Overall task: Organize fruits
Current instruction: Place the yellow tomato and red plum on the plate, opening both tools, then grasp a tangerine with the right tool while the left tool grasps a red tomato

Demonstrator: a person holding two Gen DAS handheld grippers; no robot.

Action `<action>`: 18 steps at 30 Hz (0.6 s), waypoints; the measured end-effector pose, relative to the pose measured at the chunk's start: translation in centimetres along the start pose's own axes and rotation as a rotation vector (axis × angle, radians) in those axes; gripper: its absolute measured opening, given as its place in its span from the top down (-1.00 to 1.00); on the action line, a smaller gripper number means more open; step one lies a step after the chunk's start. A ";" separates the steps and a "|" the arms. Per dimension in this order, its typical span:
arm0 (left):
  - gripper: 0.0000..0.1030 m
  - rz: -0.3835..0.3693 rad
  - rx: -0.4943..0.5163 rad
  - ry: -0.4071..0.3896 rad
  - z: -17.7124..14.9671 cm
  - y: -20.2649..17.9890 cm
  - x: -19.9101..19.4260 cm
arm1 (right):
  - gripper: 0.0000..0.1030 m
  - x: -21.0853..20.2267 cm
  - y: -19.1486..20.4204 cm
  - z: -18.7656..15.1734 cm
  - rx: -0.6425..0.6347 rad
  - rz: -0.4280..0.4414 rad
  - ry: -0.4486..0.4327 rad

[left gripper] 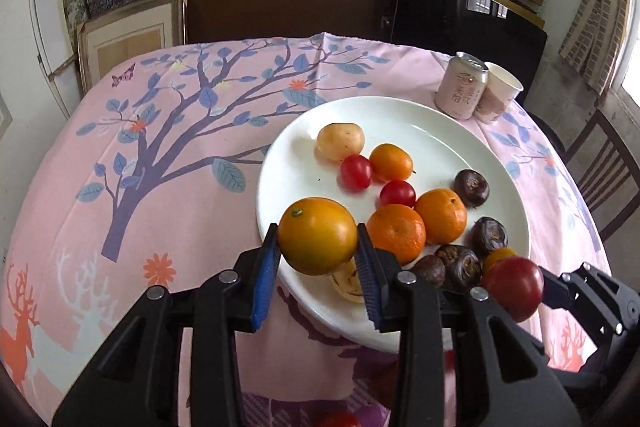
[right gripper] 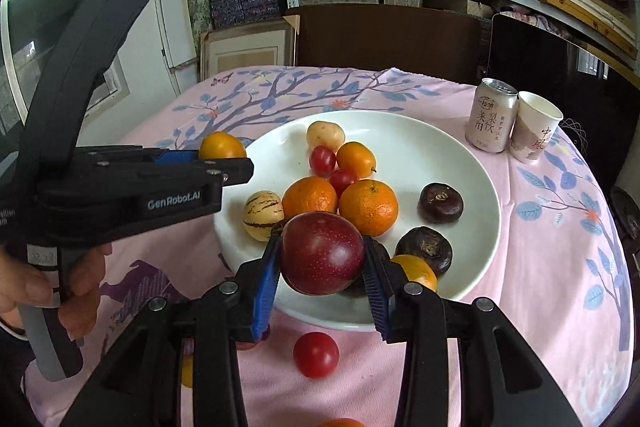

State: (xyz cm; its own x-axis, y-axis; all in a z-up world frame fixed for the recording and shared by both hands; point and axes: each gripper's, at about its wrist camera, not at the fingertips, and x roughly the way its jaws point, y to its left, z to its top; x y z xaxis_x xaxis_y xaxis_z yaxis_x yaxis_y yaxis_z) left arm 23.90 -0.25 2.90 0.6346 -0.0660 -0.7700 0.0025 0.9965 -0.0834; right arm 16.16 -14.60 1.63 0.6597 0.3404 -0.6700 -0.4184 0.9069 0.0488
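Observation:
A white plate holds several fruits: two tangerines, cherry tomatoes, dark water chestnuts, a pale round fruit. My left gripper is shut on a yellow-orange fruit above the plate's near left rim. My right gripper is shut on a dark red plum over the plate's near edge. The plum also shows in the left wrist view. A striped melon-like fruit lies at the plate's left rim.
A pink drink can and a paper cup stand at the far right of the pink tablecloth. A loose cherry tomato lies on the cloth before the plate. Shelves and boxes stand behind the table.

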 end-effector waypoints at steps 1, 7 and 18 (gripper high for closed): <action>0.28 -0.005 -0.025 0.002 0.1 0.4 0.4 | 0.09 0.3 0.0 0.0 -0.008 -0.010 -0.006; -0.71 0.071 -0.036 -0.117 0.1 1.0 -1.4 | -0.31 -1.6 -1.1 -0.6 0.022 -0.008 -0.069; -0.81 0.029 0.137 -0.051 -7.0 0.7 -6.4 | -0.52 -6.9 -2.1 -7.3 -0.125 -0.003 0.116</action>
State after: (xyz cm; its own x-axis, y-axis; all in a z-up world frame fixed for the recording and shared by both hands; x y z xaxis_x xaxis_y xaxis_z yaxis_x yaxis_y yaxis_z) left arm 14.48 0.52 3.35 0.6744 -0.0375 -0.7374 0.0866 0.9958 0.0285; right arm 7.94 -20.69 0.73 0.5876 0.3001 -0.7514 -0.4960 0.8673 -0.0414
